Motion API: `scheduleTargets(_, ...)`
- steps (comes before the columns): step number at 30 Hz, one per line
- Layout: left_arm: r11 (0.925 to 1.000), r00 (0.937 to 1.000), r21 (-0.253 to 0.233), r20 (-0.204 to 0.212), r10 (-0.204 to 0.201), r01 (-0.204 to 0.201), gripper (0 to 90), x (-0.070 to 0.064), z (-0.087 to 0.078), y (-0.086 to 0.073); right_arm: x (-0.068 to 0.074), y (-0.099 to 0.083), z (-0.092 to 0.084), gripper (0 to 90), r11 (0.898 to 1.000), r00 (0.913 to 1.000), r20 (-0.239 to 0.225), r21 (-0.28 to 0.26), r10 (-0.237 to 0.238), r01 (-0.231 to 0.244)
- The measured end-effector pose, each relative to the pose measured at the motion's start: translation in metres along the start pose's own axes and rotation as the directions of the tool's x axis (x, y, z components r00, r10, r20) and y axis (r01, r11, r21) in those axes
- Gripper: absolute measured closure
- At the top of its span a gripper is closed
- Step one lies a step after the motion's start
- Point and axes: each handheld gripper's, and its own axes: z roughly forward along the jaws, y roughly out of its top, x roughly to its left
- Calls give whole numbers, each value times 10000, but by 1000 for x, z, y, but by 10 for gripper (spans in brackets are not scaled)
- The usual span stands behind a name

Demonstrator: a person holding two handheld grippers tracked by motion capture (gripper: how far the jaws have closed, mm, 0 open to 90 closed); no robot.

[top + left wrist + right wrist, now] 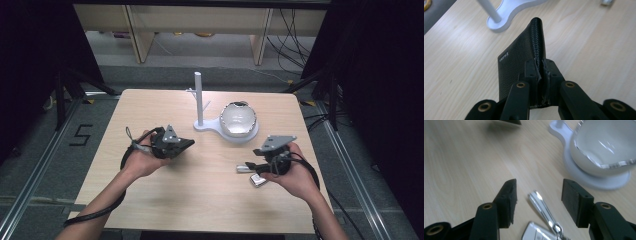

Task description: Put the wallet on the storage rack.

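A black leather wallet is clamped edge-on between the jaws of my left gripper, which is shut on its stitched spine. In the high view that gripper is held above the table's left half, with the wallet dark at its tip. My right gripper stands open above a silver key and its fob, which lie on the wood between and below the pads without touching them. In the high view the right gripper is at the right front, with the key fob beside it.
A white stand with an upright post and side pegs rises at the table's back middle. Its base carries a silver-rimmed white bowl, which looms close at the upper right in the right gripper view. The stand's base lies ahead of the wallet.
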Motion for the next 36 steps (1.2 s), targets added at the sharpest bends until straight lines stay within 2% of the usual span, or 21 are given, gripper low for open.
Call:
scheduleTargets(1, 9998, 9997, -118, 158, 164, -162, 822, -6, -4, 6, 4, 15, 8, 461, 9987, 9987, -48, -53, -503, 503)
scheduleTargets(3, 9993, 9992, -221, 280, 296, -290, 822, -9, -7, 10, 6, 20, 10, 456, 9981, 9981, -109, -62, -611, 610)
scheduleTargets(4, 9989, 9984, -259, 403, 404, -394, 823, -12, -10, 13, 11, 36, 19, 440, 9904, 9897, -372, -86, -1379, 1377)
scheduleTargets(5, 9983, 9975, -278, 474, 532, -520, 823, -15, -12, 17, 11, 36, 19, 440, 9904, 9897, -372, -86, -1379, 1377)
scheduleTargets(6, 9969, 9959, -390, 566, 703, -682, 822, -19, -15, 22, 14, 48, 26, 425, 9819, 9806, -506, -27, -1895, 1896)
scheduleTargets(10, 9945, 9909, -421, 899, 998, -963, 822, -26, -17, 28, 18, 62, 33, 415, 9711, 9700, -526, 125, -2374, 2383)
scheduleTargets(12, 9931, 9880, -439, 1057, 1130, -1089, 822, -30, -17, 31, 19, 70, 39, 407, 9663, 9638, -803, 201, -2542, 2565)
scheduleTargets(13, 9921, 9862, -449, 1128, 1212, -1168, 822, -31, -16, 32, 20, 72, 42, 407, 9625, 9594, -923, 268, -2667, 2701)
scheduleTargets(14, 9915, 9847, -443, 1188, 1272, -1227, 822, -33, -16, 34, 20, 74, 46, 402, 9527, 9486, -1070, 294, -2979, 3025)
scheduleTargets(15, 9902, 9830, -465, 1232, 1362, -1314, 821, -35, -16, 35, 22, 74, 49, 401, 9518, 9482, -1127, 445, -2970, 3034)
scheduleTargets(16, 9898, 9813, -436, 1318, 1403, -1357, 822, -37, -15, 36, 23, 74, 52, 397, 9418, 9390, -1098, 493, -3258, 3325)
scheduleTargets(17, 9877, 9774, -476, 1445, 1541, -1487, 821, -41, -14, 38, 26, 74, 57, 397, 9354, 9300, -1444, 578, -3379, 3488)
scheduleTargets(23, 9813, 9673, -586, 1670, 1907, -1834, 821, -51, -13, 45, 29, 72, 66, 442, 9262, 9153, -1858, 562, -3573, 3729)
scheduleTargets(25, 9807, 9665, -587, 1686, 1936, -1863, 821, -52, -13, 47, 31, 71, 66, 454, 9307, 9203, -1907, 680, -3416, 3595)
scheduleTargets(26, 9794, 9642, -664, 1747, 1994, -1905, 821, -54, -13, 48, 31, 69, 68, 479, 9201, 9077, -2049, 663, -3662, 3861)
scheduleTargets(29, 9777, 9602, -665, 1862, 2083, -1992, 820, -56, -13, 49, 32, 68, 68, 506, 9160, 9030, -2145, 720, -3723, 3947)
scheduleTargets(30, 9775, 9597, -671, 1874, 2093, -2001, 820, -57, -12, 49, 32, 68, 68, 523, 9072, 8909, -2356, 718, -3885, 4146)
scheduleTargets(32, 9759, 9573, -679, 1914, 2168, -2074, 820, -58, -12, 50, 32, 67, 67, 544, 9085, 8917, -2440, 795, -3814, 4103)
scheduleTargets(33, 9756, 9564, -685, 1941, 2183, -2088, 820, -59, -12, 50, 31, 68, 67, 567, 8977, 8791, -2534, 753, -4038, 4341)
scheduleTargets(35, 9746, 9560, -777, 1925, 2214, -2100, 819, -59, -12, 51, 33, 66, 65, 635, 9020, 8855, -2455, 804, -3945, 4242)
scheduleTargets(36, 9741, 9555, -785, 1925, 2237, -2123, 818, -58, -13, 51, 33, 66, 65, 675, 8966, 8763, -2573, 700, -4072, 4372)
